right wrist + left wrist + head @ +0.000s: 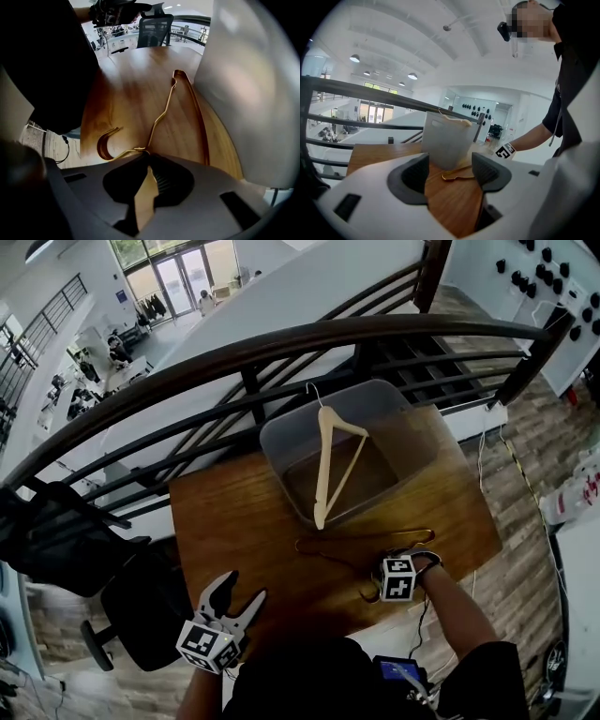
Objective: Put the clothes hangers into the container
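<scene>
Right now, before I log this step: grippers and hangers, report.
Left gripper open, empty. Right gripper shut on metal hanger at its neck, hanger flat on table. Wooden hanger already in container. Nothing in between.

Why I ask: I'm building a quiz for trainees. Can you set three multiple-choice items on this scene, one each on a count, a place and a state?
1. How many hangers are in view?
A two
B one
C four

2. The wooden hanger, relative to the container on the table:
A lies beside it
B leans inside it
C lies under it

3. The left tongs are:
A clamped on the wooden hanger
B clamped on the container's rim
C open, with nothing in their grip

Answers:
1 A: there is the wooden one, plus a metal hanger lying flat on the table.
2 B: the head view shows it tilted within the container's walls.
3 C: the left gripper view shows the pads apart, with only things farther off seen through the gap.
</scene>
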Demonstrator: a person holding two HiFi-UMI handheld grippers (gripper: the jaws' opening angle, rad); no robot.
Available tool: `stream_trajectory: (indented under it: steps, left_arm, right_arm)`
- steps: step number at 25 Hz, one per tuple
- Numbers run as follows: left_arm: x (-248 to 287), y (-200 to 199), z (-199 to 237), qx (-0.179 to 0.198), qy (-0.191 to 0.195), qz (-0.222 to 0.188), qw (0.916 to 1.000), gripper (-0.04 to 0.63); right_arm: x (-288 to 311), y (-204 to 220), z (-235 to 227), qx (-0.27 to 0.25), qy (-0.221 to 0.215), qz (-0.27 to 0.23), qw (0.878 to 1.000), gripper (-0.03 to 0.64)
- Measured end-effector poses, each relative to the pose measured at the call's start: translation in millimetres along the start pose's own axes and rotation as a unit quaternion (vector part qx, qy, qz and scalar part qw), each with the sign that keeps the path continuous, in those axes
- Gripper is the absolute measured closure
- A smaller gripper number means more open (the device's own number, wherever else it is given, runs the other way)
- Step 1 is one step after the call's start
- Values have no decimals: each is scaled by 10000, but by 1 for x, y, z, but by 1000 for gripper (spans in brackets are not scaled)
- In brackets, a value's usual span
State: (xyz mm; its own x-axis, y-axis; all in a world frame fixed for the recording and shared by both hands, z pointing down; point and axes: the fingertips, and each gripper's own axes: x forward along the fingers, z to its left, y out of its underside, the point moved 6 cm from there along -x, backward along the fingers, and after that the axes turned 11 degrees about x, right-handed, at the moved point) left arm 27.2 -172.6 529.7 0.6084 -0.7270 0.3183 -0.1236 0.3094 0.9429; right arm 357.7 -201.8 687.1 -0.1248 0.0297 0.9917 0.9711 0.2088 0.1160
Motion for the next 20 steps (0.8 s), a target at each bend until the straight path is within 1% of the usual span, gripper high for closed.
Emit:
stream_trajectory:
  steps: [3, 6, 11, 17, 20]
  left_arm:
    - [-2, -1, 1, -12, -31, -3, 10000, 304]
    - [-6, 0, 3, -27, -60, -18, 10000, 304]
    - [-12, 1, 3, -34, -85, -24, 10000, 304]
    - [-30, -2, 12, -19, -175, -148, 9997, 304]
    - [-43, -4, 22, -35, -285, -225, 9993, 304]
  right_arm:
    - [-2, -9, 7, -133, -103, -142, 9998, 607]
    - [-9, -30, 20, -45, -312, -551, 9980, 611]
    - [-29, -65, 38, 135, -577, -1228, 9907, 612]
    - [-58, -113, 55, 411, -753, -2014, 9757, 612]
    - [-75, -140, 60, 557, -806, -2408, 9656, 612]
